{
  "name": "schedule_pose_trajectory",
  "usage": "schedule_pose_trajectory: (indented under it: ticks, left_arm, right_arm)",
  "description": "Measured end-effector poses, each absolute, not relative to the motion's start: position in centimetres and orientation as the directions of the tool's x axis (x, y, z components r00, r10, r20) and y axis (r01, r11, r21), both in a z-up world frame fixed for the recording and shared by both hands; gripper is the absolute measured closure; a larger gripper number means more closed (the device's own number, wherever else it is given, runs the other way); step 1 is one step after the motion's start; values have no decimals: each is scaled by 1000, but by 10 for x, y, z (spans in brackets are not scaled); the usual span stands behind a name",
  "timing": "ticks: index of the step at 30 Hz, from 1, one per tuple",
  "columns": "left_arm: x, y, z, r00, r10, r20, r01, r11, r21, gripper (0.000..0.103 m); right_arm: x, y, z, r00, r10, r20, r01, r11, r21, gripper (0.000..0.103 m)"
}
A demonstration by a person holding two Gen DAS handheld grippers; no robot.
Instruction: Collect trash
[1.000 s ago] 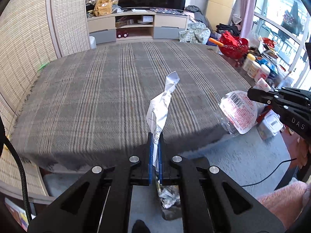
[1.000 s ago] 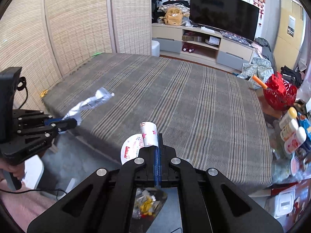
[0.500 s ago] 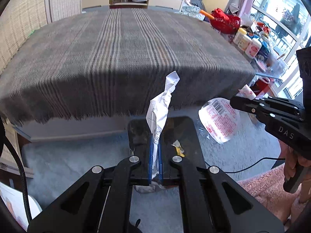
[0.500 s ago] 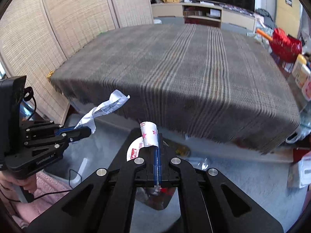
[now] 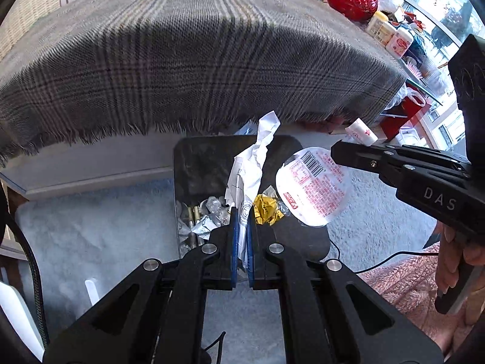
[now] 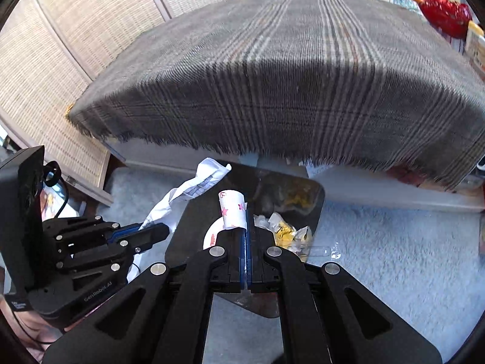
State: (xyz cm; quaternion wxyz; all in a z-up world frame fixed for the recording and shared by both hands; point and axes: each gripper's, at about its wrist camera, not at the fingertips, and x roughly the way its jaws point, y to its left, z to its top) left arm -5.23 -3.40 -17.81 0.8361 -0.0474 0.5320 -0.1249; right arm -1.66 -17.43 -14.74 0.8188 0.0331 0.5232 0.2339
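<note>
**Jaws clamped, both loads now over bin**

Left gripper [image 5: 241,227] pinches crumpled paper wrapper [image 5: 257,157]; right gripper [image 6: 245,236] pinches printed foil lid [image 5: 315,189]. Both have descended from above the plaid-covered bed [image 5: 197,54] to just over the black trash bin [image 5: 194,163], near side. Release appears next.

blanket [image 5: 188,60]: rough fringed woven cloth | wrapper [image 5: 254,163]: crumpled paper | lid [image 5: 315,188]: glossy film | bin [image 5: 197,163]: glossy plastic

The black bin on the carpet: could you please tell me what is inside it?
Inside the black bin lie a crumpled yellow wrapper and silvery foil scraps. The held white paper, round lid and both claws cover the rest of its contents.
</note>
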Motion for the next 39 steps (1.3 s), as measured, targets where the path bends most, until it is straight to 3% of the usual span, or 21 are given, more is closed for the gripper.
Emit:
schedule_pose_trajectory:
  ticks: [9,21,23,24,25,30,32,34,37,39]
  left_arm:
    - [-37,-40,-201,369,-258,-893,156,964,-214,96]
    - [-30,-33,-205,367,-244,-897,135,969,-209,58]
    - [-31,-32,-204,371,-239,-898,134,970,-202,53]
    - [-33,-32,-204,373,-235,-898,135,971,-198,51]
    - [-35,-32,-202,377,-232,-897,137,972,-194,48]
    - [-42,-32,-195,393,-231,-890,138,972,-192,38]
    - [-46,-31,-191,404,-230,-885,135,972,-191,33]
    - [-50,-29,-186,414,-228,-881,132,973,-190,25]
    - [-56,-29,-175,440,-219,-871,131,975,-179,12]
    - [-60,-29,-166,464,-209,-861,136,977,-164,8]
  right_arm:
    - [-2,-178,-176,289,441,-850,-287,887,362,98]
    - [12,-174,-183,257,466,-847,-274,875,399,96]
    - [12,-174,-182,265,453,-851,-269,882,386,80]
    - [12,-175,-181,271,452,-850,-263,884,387,49]
    - [11,-177,-179,287,450,-846,-251,887,387,33]
    - [6,-180,-168,324,427,-844,-249,899,360,32]
    - [1,-182,-162,350,410,-842,-244,908,341,23]
    - [-3,-185,-157,375,394,-839,-234,916,326,8]
    - [-10,-191,-151,403,368,-838,-224,927,299,4]
    - [-13,-194,-145,425,341,-839,-227,937,266,3]
